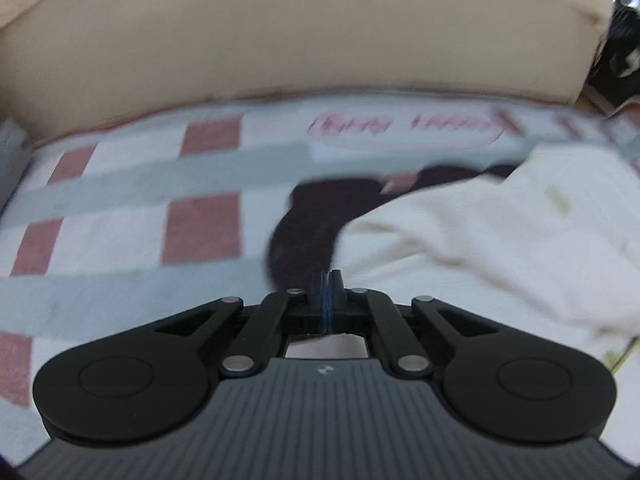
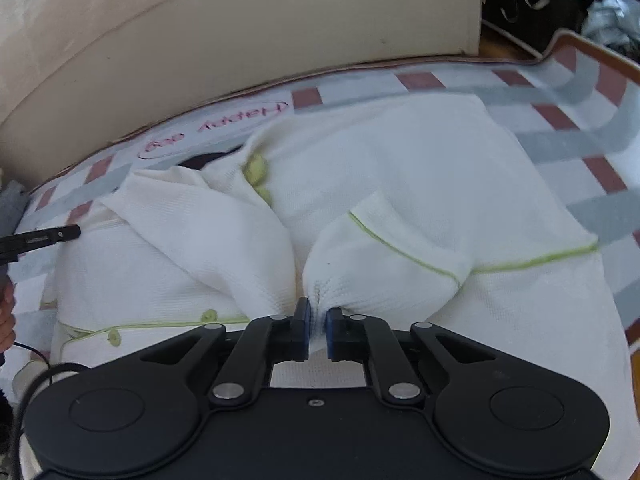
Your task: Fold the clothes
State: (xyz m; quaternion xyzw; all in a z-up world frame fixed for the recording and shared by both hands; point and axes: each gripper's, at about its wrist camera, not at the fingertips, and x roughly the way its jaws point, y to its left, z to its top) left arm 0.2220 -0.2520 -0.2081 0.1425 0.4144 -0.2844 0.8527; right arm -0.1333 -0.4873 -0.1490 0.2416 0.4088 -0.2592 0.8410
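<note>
Fabric of the white garment (image 2: 400,184) is bunching between the right gripper (image 2: 318,334) pads at six o'clock; the left gripper (image 1: 329,292) is sitting fully closed, pinching nothing.

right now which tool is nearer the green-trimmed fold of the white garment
Right. The right tool pinches the white garment just below the green-trimmed fold. The left tool is shut, off at the garment's far left edge.

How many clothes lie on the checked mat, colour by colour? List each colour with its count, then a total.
white garment: 1
dark garment: 1
Total: 2
</note>
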